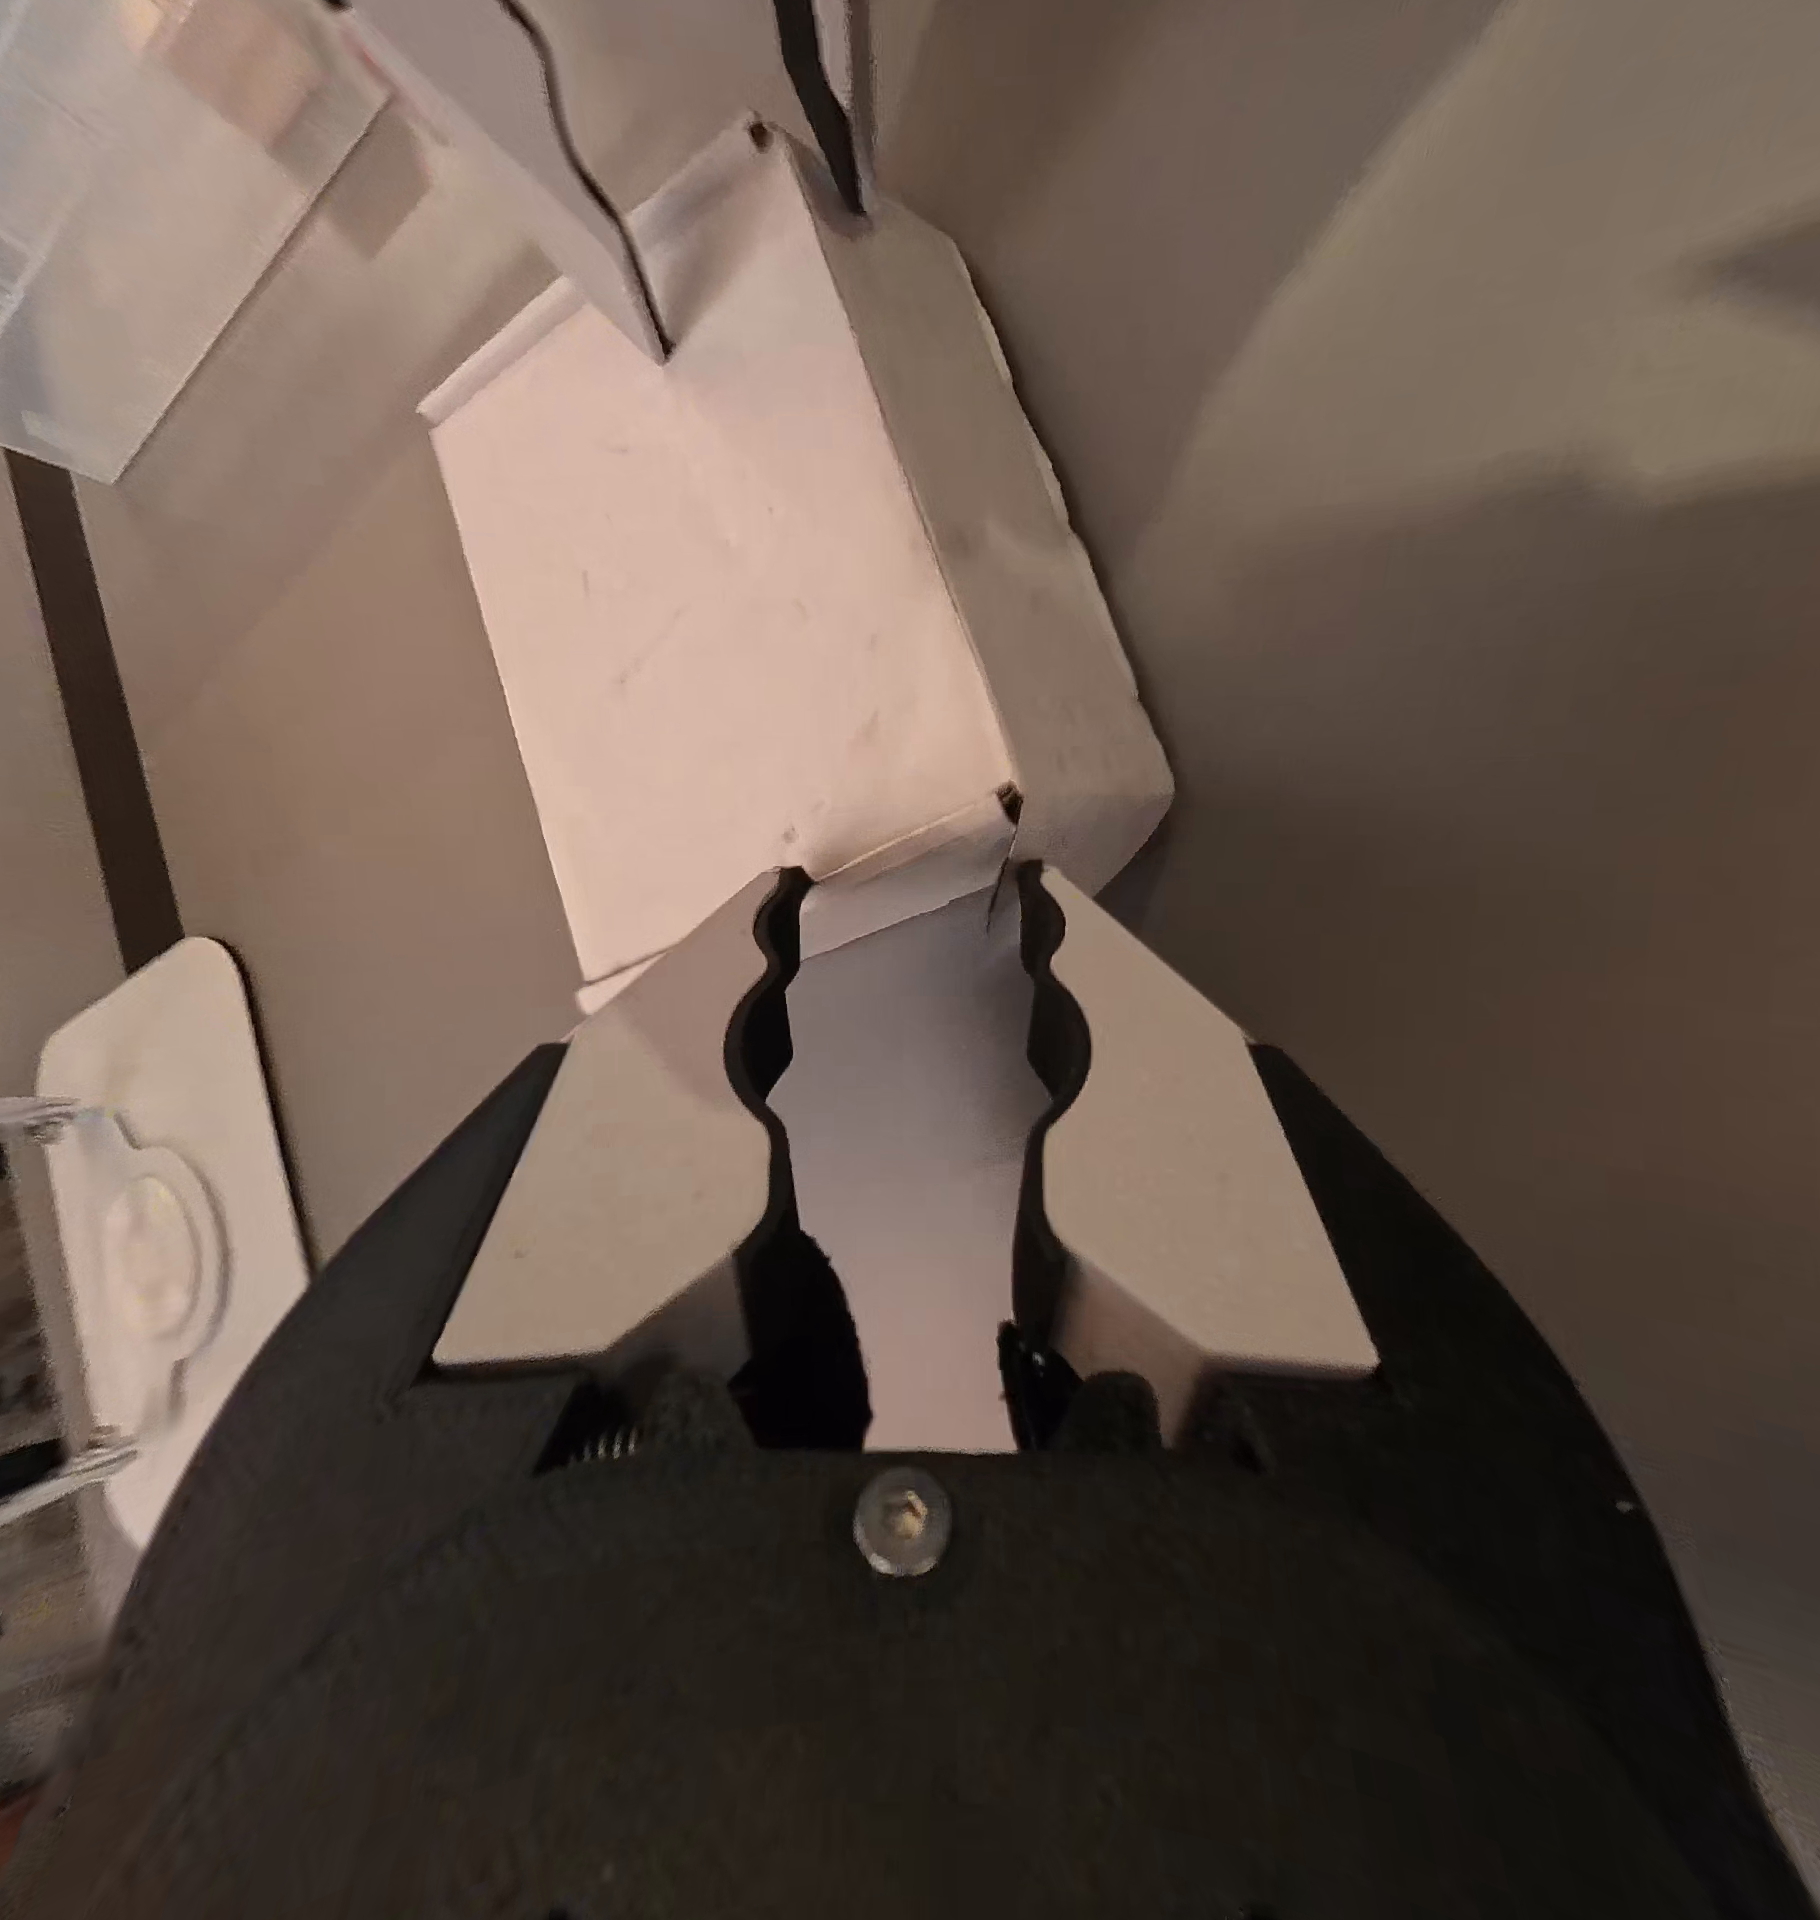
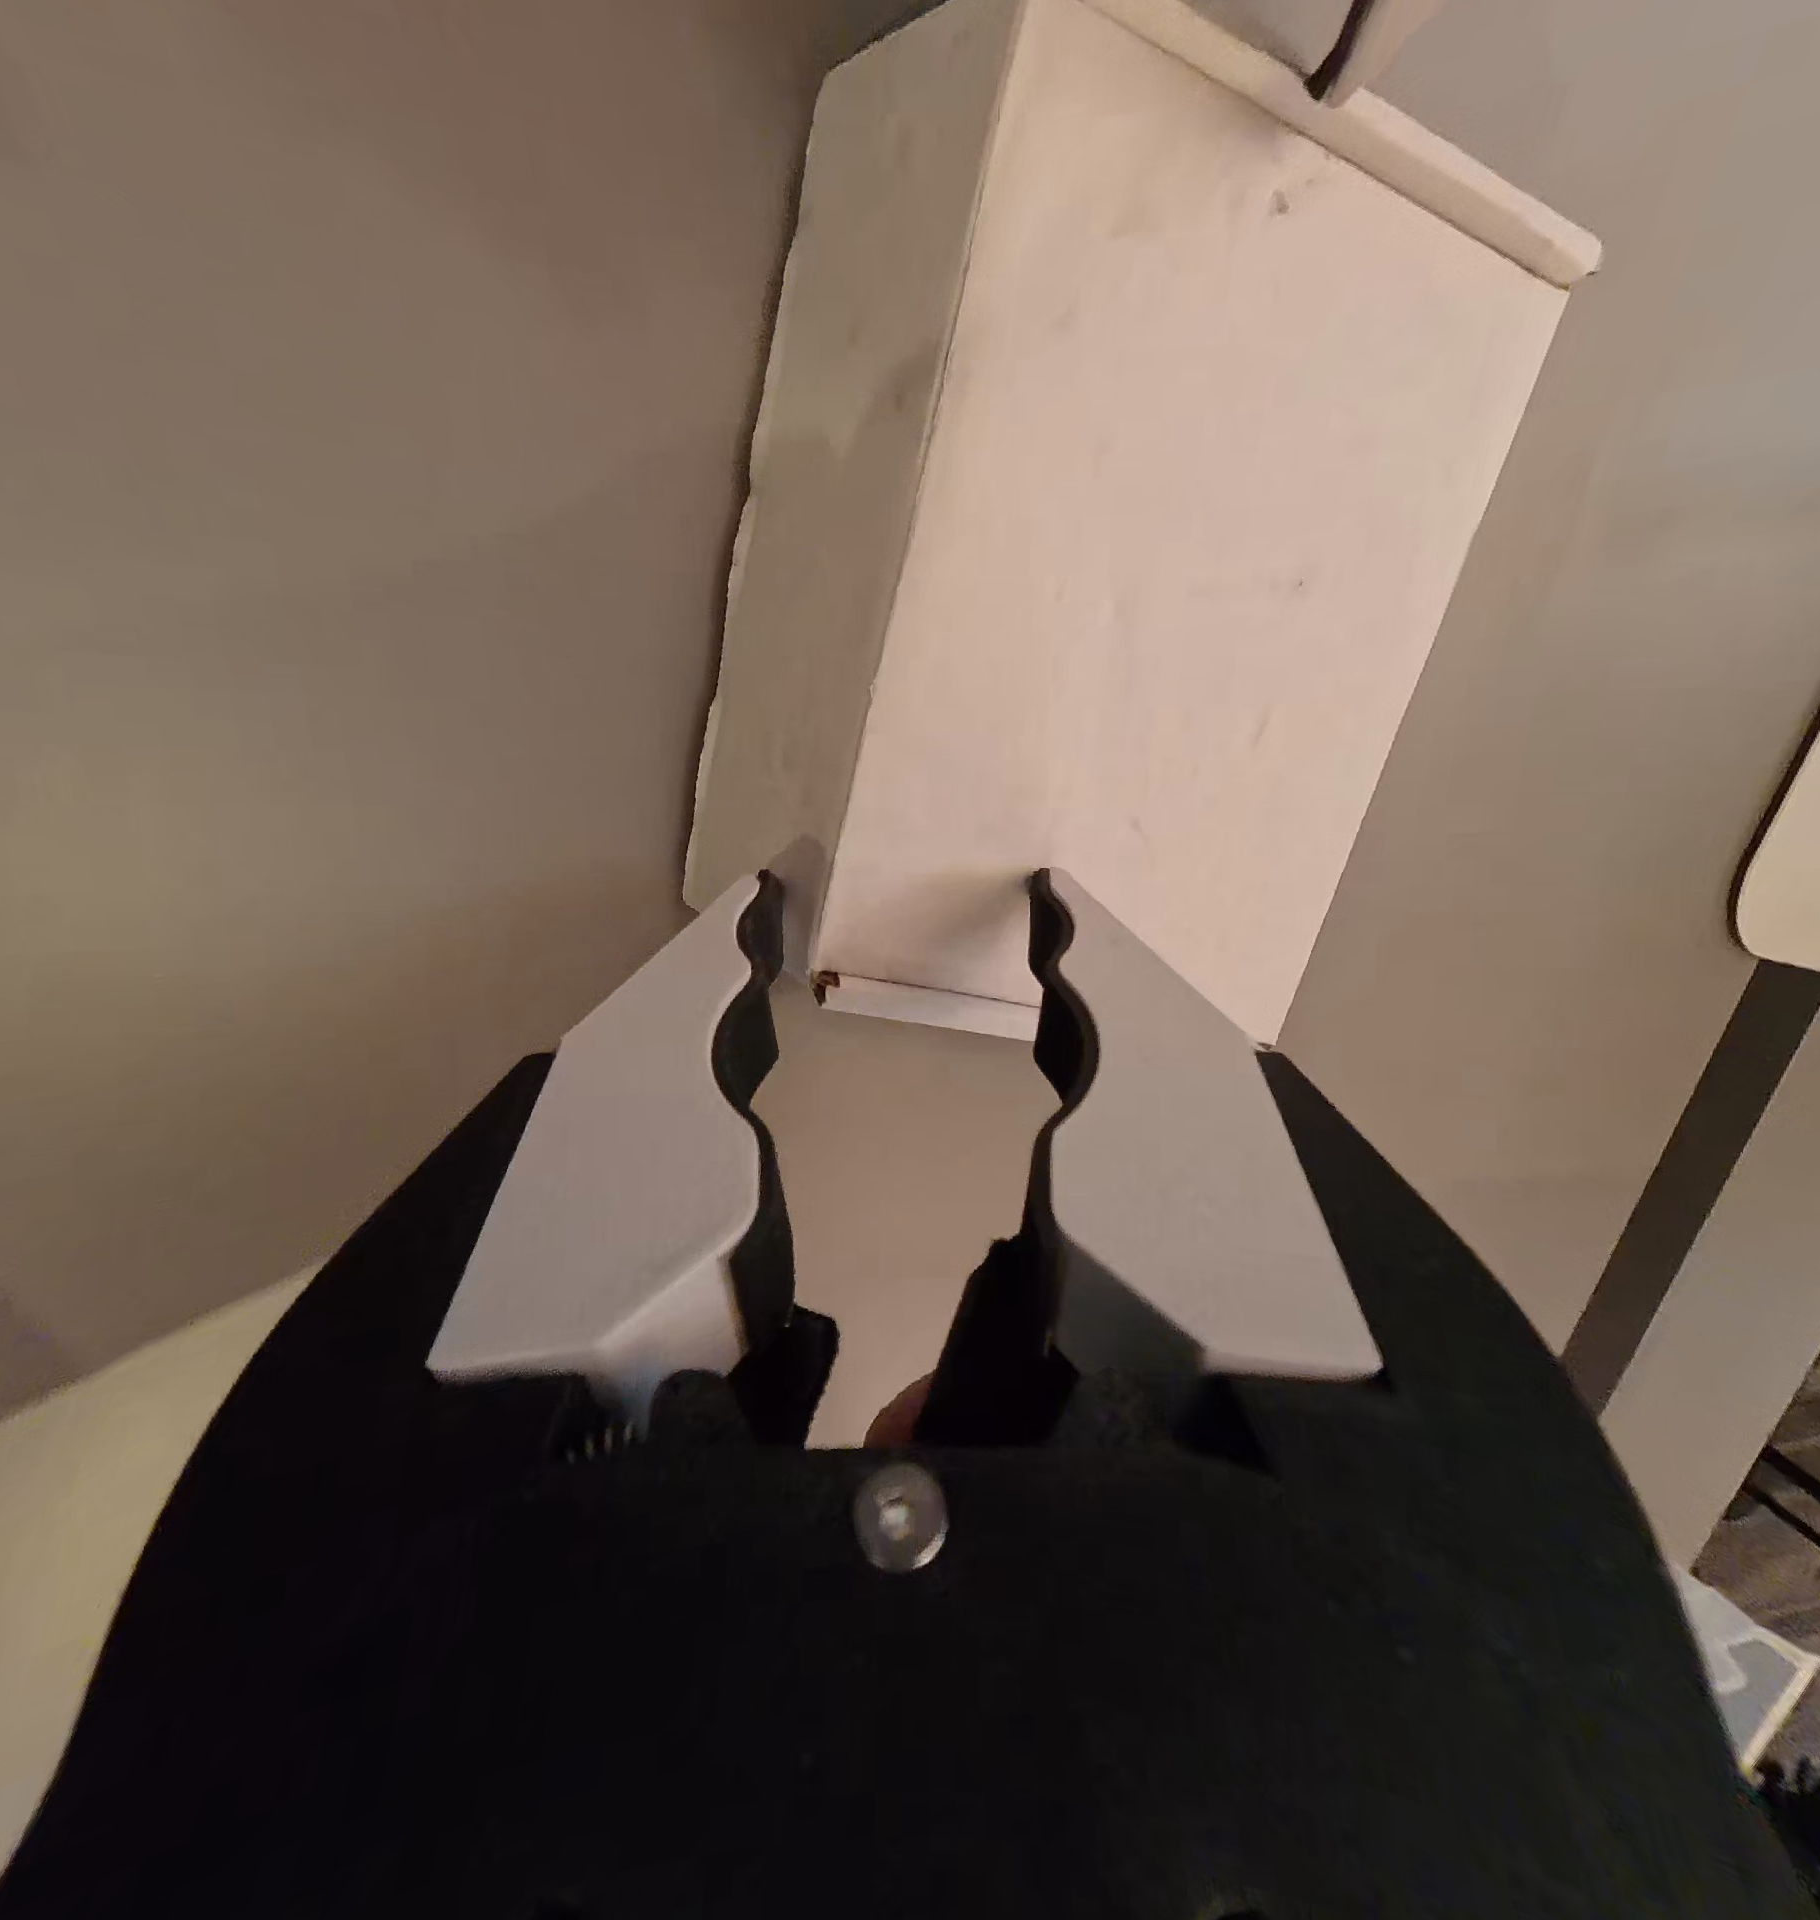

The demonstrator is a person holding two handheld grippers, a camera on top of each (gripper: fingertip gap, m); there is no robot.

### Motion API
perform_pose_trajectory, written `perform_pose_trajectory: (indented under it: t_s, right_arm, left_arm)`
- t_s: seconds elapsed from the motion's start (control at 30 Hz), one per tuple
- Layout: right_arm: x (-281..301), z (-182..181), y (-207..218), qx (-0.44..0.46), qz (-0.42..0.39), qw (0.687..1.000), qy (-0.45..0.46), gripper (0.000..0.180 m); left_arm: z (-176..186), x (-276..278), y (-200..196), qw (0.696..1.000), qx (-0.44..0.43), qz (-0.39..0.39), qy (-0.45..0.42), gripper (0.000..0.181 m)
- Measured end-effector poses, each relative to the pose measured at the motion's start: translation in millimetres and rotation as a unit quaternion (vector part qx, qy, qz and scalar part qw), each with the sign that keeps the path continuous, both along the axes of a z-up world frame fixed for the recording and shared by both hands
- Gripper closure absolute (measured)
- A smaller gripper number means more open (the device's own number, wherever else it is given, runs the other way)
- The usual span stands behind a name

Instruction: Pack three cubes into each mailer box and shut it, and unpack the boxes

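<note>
The closed white mailer box point(image 1: 719, 634) lies on the pale tabletop point(image 1: 1457, 727) between the 2 grippers, and no cubes show in either view; whatever the box holds is hidden by its shut lid.

In the left wrist view, the left gripper point(image 1: 911, 883) has its jaws parted, with the near end of the box sitting between the 2 tips. Whether the fingers point(image 1: 667, 1091) actually press on the cardboard is hard to tell, since the tips cover the box's near edge. At the far end of the box, the right gripper point(image 1: 760, 281) reaches in from above, cut off by the top of the frame; its 2 white tips stand apart over that end of the box.

In the right wrist view, the right gripper point(image 2: 898, 883) is likewise spread, its tips straddling the near corner of the mailer box point(image 2: 1145, 582). Contact there is also unclear. The left gripper point(image 2: 1342, 62) shows only as a sliver at the top edge.

Far left in the left wrist view, a translucent plastic bin point(image 1: 127, 239) is blurred and cropped. Near left, a white rounded panel point(image 1: 168, 1174) is smeared by motion and partly cut off.
</note>
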State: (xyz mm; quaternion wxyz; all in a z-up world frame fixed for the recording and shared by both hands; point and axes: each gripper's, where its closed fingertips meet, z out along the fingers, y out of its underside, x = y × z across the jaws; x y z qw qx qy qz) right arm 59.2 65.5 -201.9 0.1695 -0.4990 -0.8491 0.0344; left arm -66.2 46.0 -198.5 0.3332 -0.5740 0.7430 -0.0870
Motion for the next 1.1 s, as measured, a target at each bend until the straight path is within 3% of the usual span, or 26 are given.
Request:
perform_pose_trajectory:
  t_s: [0.2, 0.37, 1.1]
  right_arm:
    - [-1.8, 0.2, 2.1, -0.009, 0.018, 1.0, -0.013, 0.133]
    - [-2.8, -0.2, 2.2, -0.02, 0.015, 1.0, -0.006, 0.134]
    - [-6.4, -0.4, 3.2, -0.069, 0.0, 0.997, -0.018, 0.136]
  left_arm:
    - [-11.4, 4.2, 4.1, 0.992, 0.074, -0.052, 0.085, 0.125]
    - [-13.6, 7.5, 7.5, 0.991, 0.101, -0.057, 0.065, 0.124]
    - [-7.9, 15.1, -2.4, 0.994, -0.077, 0.016, -0.078, 0.114]
